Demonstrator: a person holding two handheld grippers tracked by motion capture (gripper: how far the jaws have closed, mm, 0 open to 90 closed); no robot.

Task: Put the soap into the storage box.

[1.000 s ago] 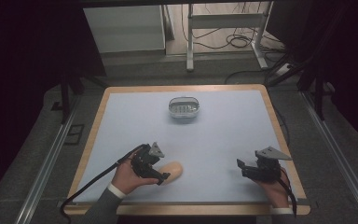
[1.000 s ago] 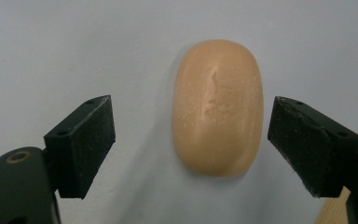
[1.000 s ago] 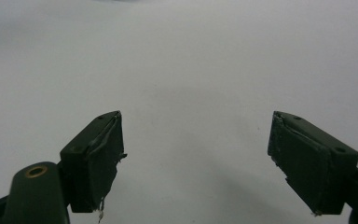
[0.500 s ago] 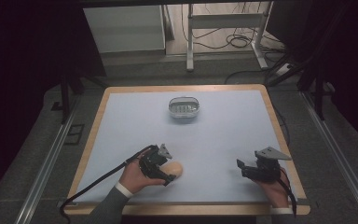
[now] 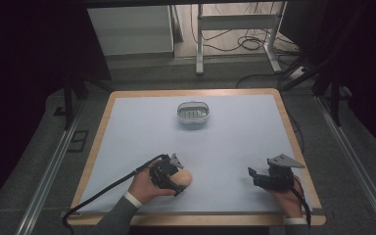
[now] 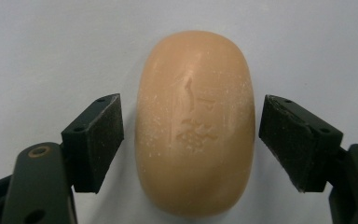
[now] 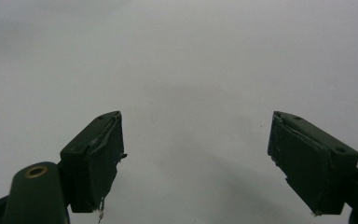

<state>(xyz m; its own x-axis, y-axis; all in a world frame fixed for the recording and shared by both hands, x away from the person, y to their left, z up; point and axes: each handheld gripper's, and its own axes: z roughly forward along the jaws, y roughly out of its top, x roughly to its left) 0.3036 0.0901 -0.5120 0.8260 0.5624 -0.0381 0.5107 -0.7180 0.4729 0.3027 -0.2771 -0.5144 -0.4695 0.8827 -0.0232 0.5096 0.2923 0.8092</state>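
Between the closing left gripper [image 6: 189, 140] pads, untouched, lies the soap bar [image 6: 195, 123].

Matt, waxy soap bar [image 6: 195, 123] (faintly embossed); smooth table sheet [image 5: 235, 147].

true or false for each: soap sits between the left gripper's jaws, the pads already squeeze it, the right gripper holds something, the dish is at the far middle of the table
1. The bar of soap lies between the left gripper jaws. True.
2. The pads already press on it. False: the jaws have just been closing, but gaps remain on both sides.
3. The right gripper holds something. False: open and empty over the table.
4. The soap dish sits at the far middle. True.
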